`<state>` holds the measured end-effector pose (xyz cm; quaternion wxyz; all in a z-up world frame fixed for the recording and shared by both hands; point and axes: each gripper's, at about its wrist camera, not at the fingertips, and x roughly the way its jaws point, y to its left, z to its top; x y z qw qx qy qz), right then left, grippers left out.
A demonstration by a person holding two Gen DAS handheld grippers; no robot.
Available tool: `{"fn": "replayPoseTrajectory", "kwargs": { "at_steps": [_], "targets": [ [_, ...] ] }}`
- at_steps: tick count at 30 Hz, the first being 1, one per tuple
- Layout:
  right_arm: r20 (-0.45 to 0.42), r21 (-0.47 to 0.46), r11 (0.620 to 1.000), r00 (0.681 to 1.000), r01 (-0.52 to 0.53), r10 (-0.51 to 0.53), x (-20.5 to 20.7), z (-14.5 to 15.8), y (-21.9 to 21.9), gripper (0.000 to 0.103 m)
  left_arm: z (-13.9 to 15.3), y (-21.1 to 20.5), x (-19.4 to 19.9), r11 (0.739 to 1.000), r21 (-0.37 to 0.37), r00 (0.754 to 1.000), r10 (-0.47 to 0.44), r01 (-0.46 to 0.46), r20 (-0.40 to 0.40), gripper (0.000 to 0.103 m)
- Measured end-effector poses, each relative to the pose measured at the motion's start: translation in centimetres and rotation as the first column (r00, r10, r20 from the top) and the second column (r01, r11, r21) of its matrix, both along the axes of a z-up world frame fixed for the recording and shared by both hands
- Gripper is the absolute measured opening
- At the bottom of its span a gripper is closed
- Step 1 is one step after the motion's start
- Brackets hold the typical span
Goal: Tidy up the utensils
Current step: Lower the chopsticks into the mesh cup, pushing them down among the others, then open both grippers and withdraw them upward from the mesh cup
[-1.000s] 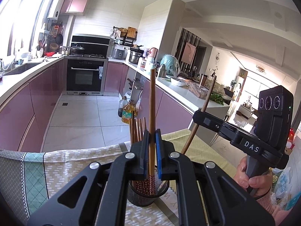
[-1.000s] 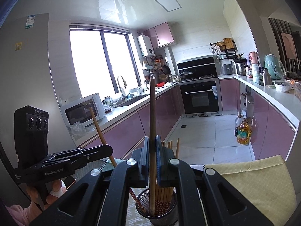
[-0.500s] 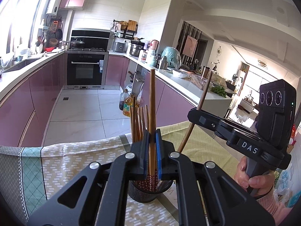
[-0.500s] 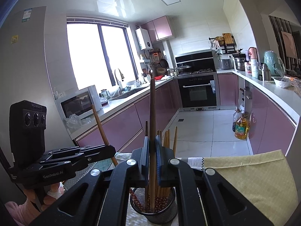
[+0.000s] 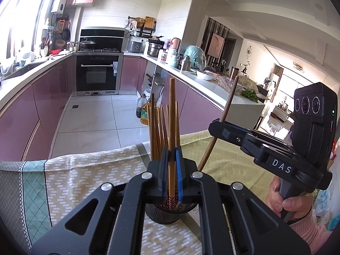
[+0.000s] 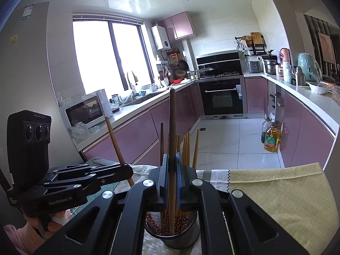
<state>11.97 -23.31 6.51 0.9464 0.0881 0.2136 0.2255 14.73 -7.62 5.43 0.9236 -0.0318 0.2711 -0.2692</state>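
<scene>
- The table cloth fills the lower part of both views, and the black mesh holder stands on it at the bottom centre, just in front of both tongs.
- Your left gripper is at the lower centre of the left wrist view. Its jaws are closed on one light chopstick, which stands upright, with its patterned lower end already inside the holder.
- Your right gripper is at the lower centre of the right wrist view. Its jaws are closed on one darker chopstick, and its lower end also seems to be down in the holder.
- The other chopsticks stand in the holder just behind the held ones and lean a little to the right.
- I judge the step in hand is putting both chopsticks into the holder, and it is nearly done.
- The next move, I think, calls for you to open each pair of jaws a little and let each stick drop, then lift the tongs straight up so that you do not catch the standing sticks or tip the holder.
</scene>
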Motion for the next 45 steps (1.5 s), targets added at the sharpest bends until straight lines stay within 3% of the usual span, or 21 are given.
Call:
{"fn": "replayPoseTrajectory", "kwargs": {
  "at_steps": [39,42,45],
  "targets": [
    [-0.111,-0.038,0.999,0.994,-0.010,0.006,3.0,-2.6,1.6,0.008,-2.5,-2.8,2.4,0.996,0.085,0.996,0.017,-0.009,-0.089,0.008],
    [-0.111,-0.035,0.999,0.994,-0.006,0.002,2.8,-2.7,1.6,0.010,-2.9,-2.8,2.2,0.996,0.086,0.995,0.019,-0.010,-0.097,0.009],
    [-0.109,-0.043,0.999,0.994,-0.002,-0.003,2.3,-2.9,1.6,0.022,-3.4,-2.5,2.0,0.997,0.078,0.994,0.021,-0.013,-0.104,0.018]
  ]
}}
